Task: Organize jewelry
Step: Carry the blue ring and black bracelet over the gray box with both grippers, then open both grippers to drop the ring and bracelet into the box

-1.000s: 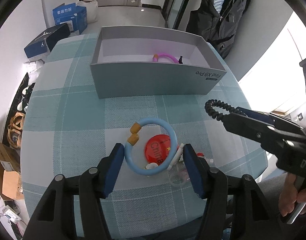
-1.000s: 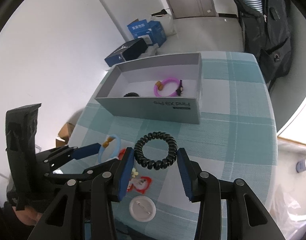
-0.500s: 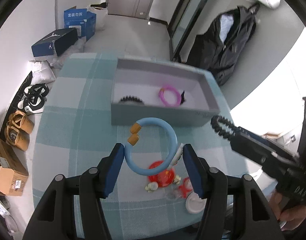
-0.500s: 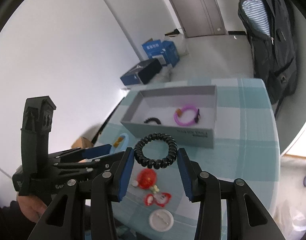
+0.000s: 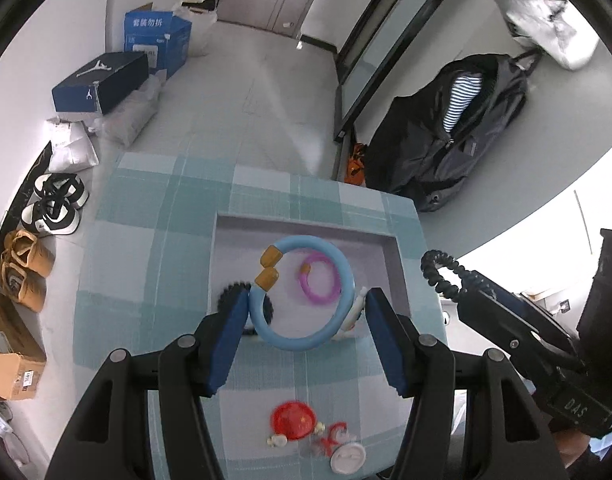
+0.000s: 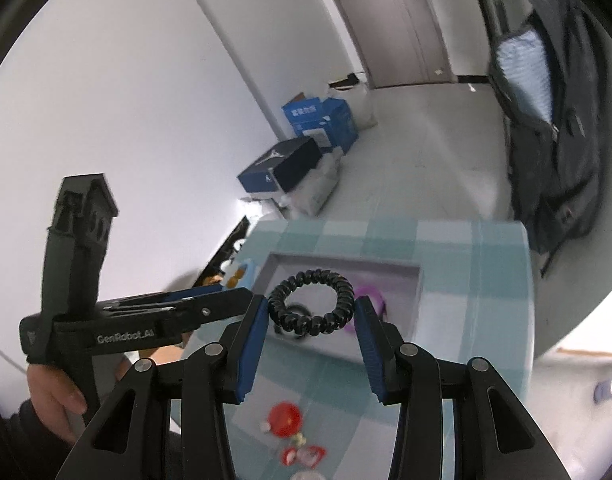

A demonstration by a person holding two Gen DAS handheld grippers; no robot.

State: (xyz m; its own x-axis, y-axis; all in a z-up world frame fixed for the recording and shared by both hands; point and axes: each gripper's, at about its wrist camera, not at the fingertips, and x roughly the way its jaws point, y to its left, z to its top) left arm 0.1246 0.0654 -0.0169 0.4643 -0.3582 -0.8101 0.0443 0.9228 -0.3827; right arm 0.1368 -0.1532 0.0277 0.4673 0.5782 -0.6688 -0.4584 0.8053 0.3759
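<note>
Two bangles [image 5: 306, 292], two coil ties [image 6: 310, 303], one box [image 5: 389, 264].

Home hallway: shoes [image 5: 54, 204], hung jacket [image 5: 449, 132], boxes [image 5: 102, 84]

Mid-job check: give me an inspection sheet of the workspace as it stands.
Surface: table with teal checked cloth.
Job's things: grey box holding a purple bracelet and a black hair tie; blue bracelet and black coil hair tie held above it.
Clutter: red badge, white badge, small trinkets.
Grippers: left tongs shut on blue bracelet; right tongs shut on black coil hair tie.
Cables: nothing seen.
Surroundings: shoe boxes, shoes, hanging jacket.
</note>
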